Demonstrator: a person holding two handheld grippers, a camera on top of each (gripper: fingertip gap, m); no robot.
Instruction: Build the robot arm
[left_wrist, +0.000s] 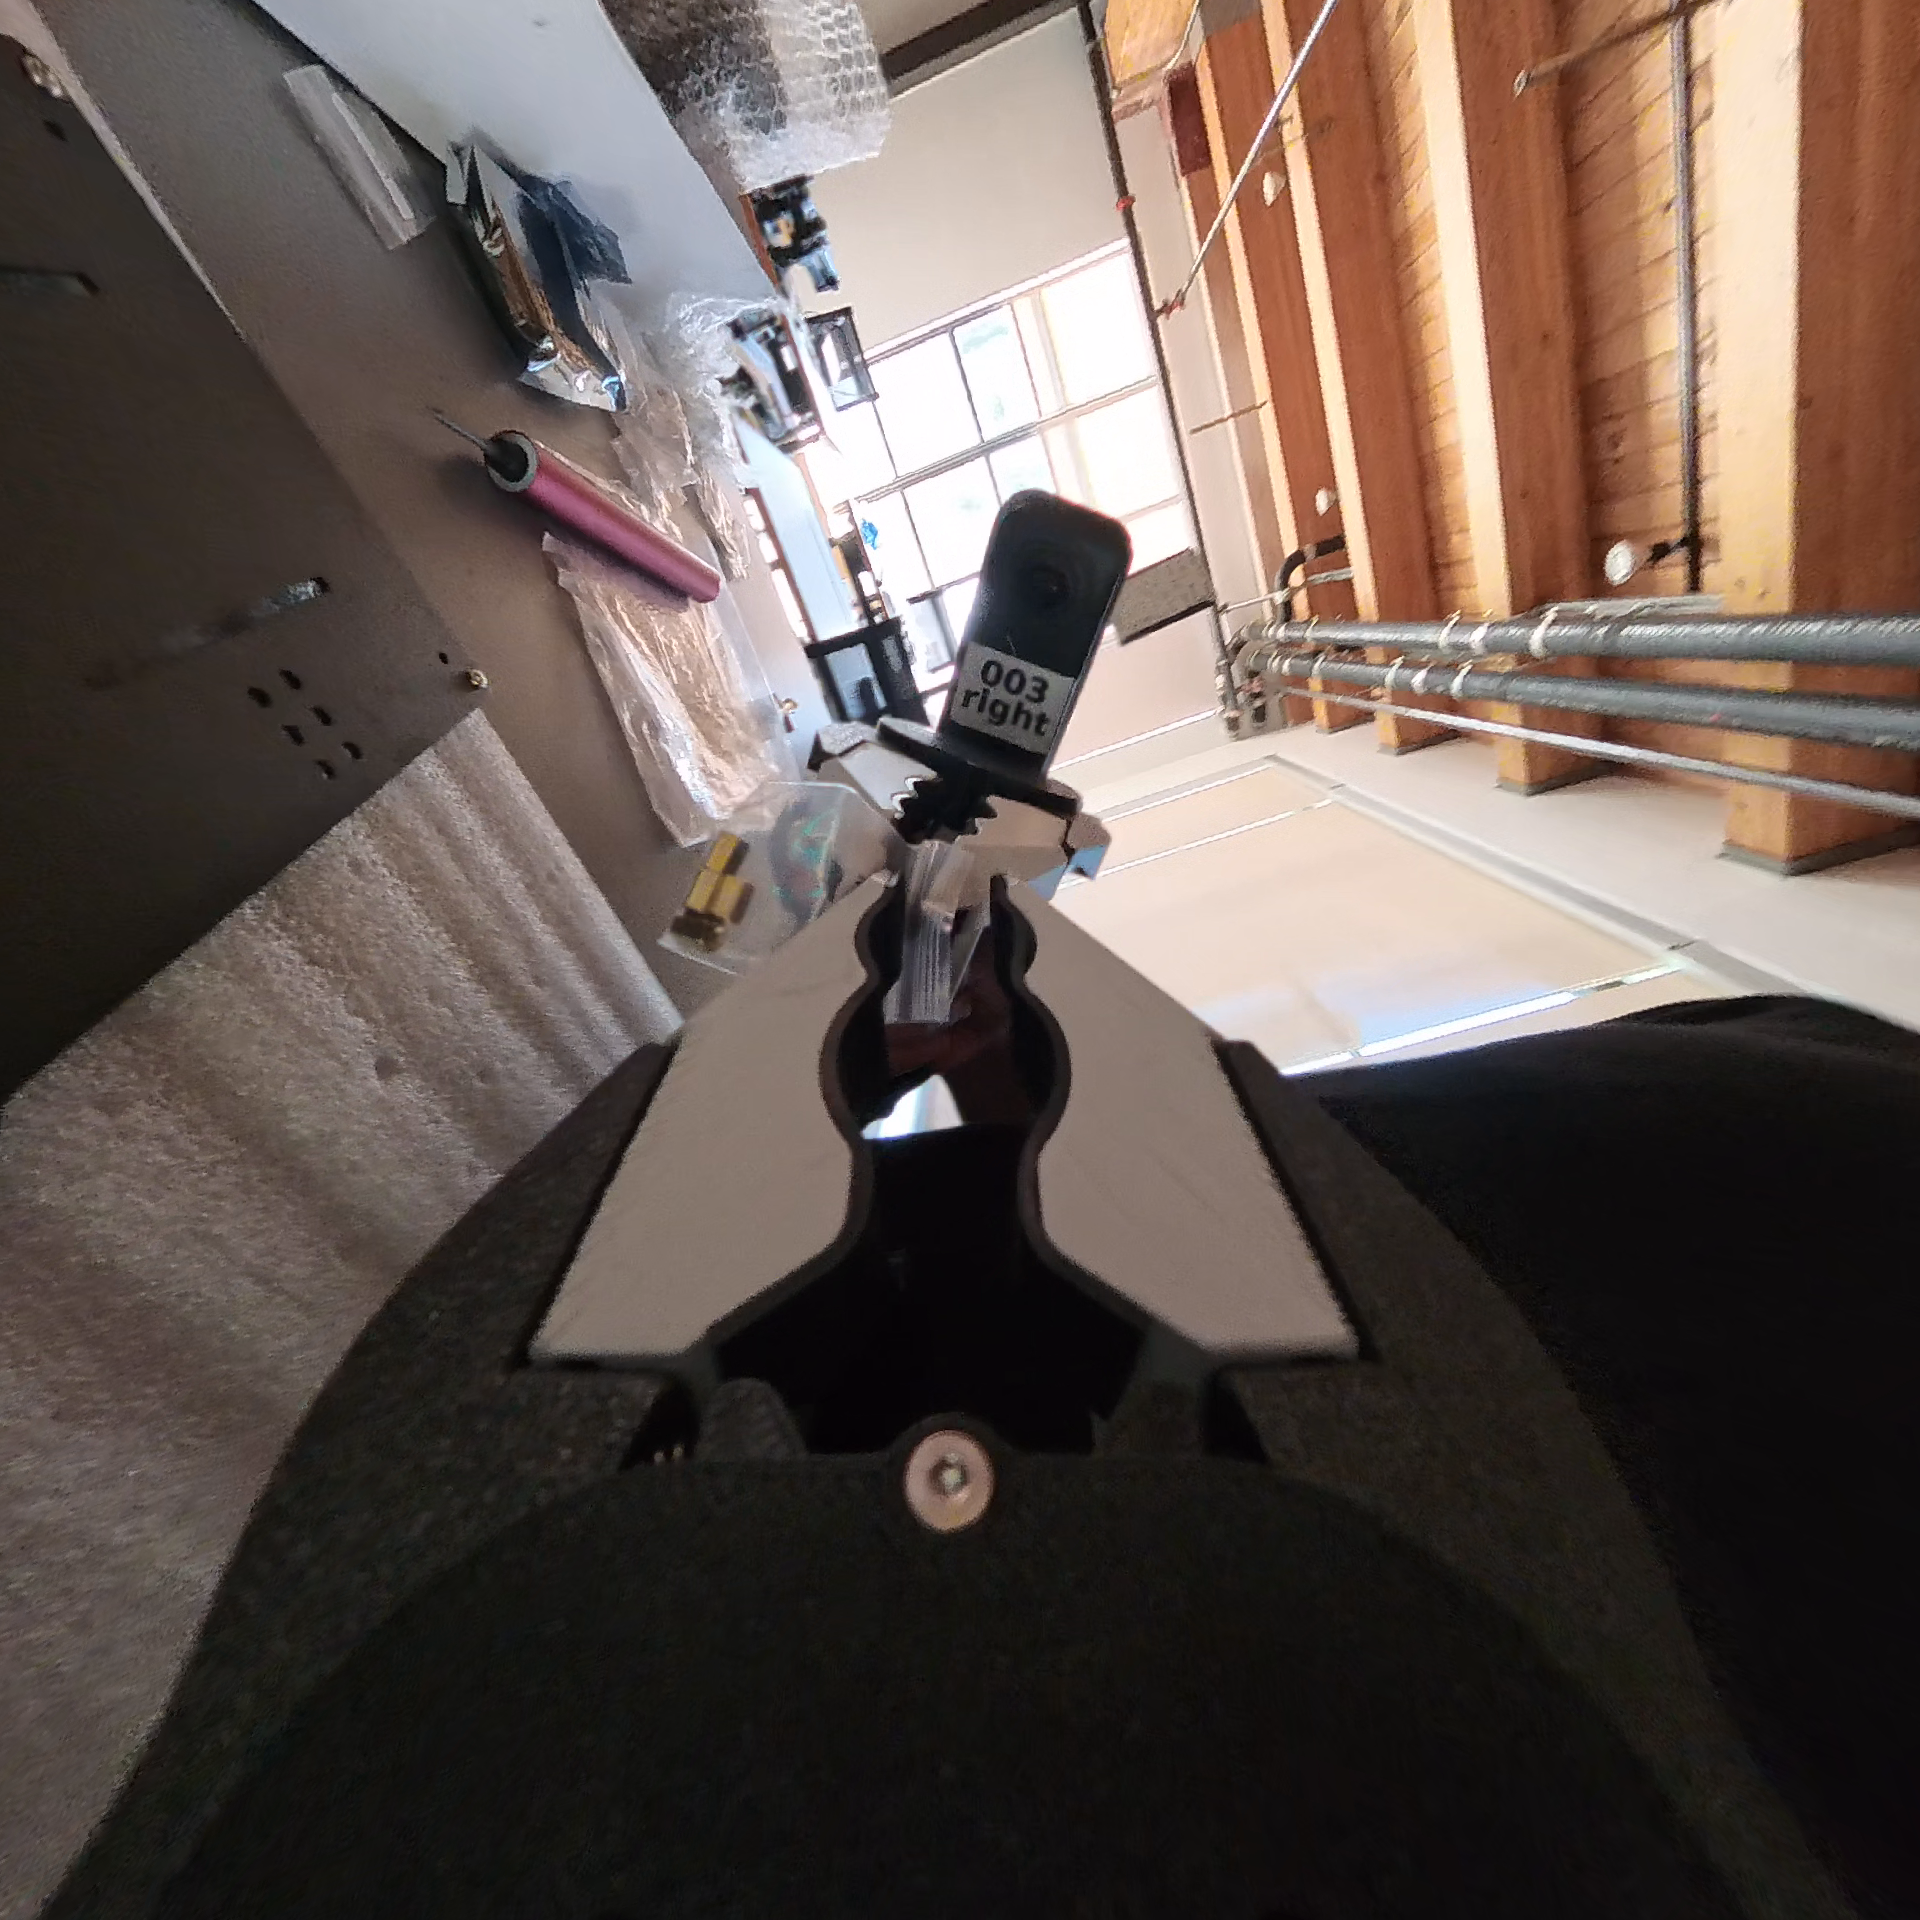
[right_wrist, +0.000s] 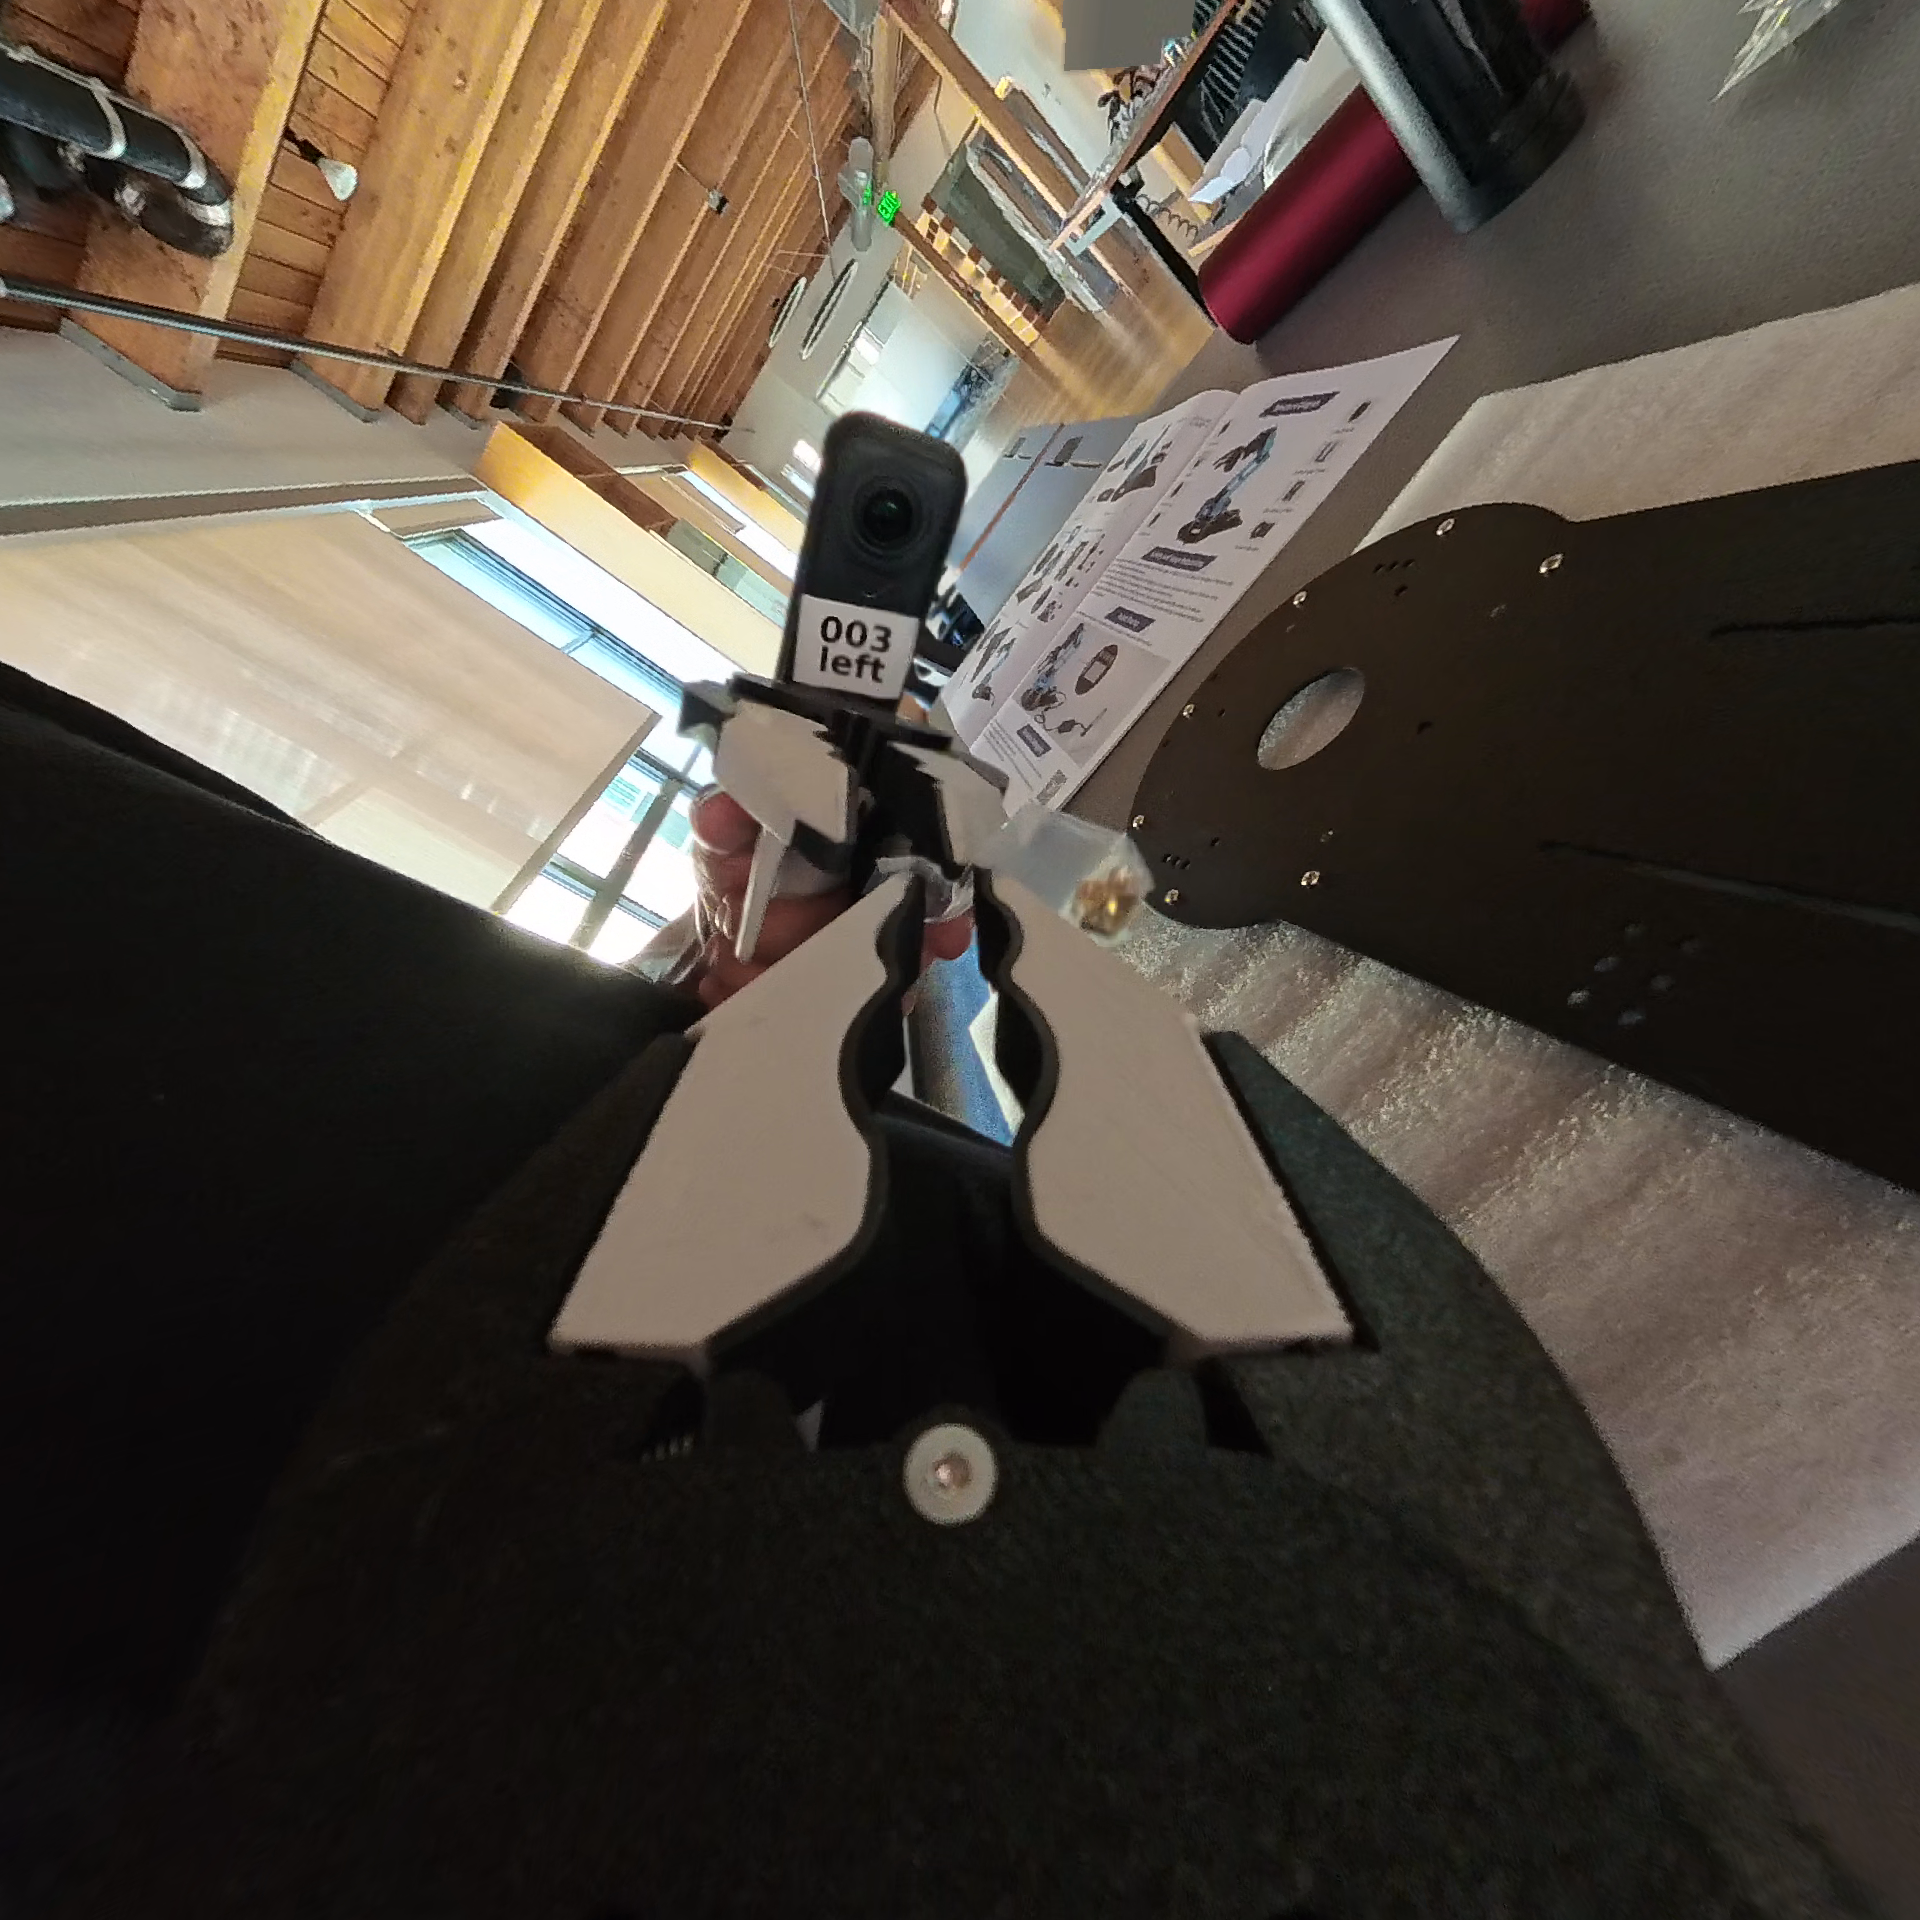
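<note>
My two grippers meet tip to tip in the air beside a table. In the left wrist view, my left gripper (left_wrist: 940, 894) is shut on a small clear plastic bag (left_wrist: 925, 966). The right gripper (left_wrist: 945, 857) faces it and pinches the same bag. Brass standoffs (left_wrist: 717, 899) hang in the bag to the left. In the right wrist view, my right gripper (right_wrist: 943, 899) is shut on crumpled clear plastic. The left gripper (right_wrist: 902, 847) faces it, with a hand (right_wrist: 727, 831) behind. The bag (right_wrist: 1049, 852) and its brass standoffs (right_wrist: 1107, 902) stick out to the right.
A black metal plate with holes (right_wrist: 1558, 727) lies on a white foam sheet (right_wrist: 1455, 1195), also in the left wrist view (left_wrist: 156, 520). Nearby are a printed instruction sheet (right_wrist: 1164, 540), a pink-handled screwdriver (left_wrist: 613, 530), foil and plastic bags (left_wrist: 540, 301), bubble wrap (left_wrist: 790, 94) and a red cylinder (right_wrist: 1299, 218). Dark clothing (right_wrist: 260, 987) is close. The grippers are tip to tip, or close to it.
</note>
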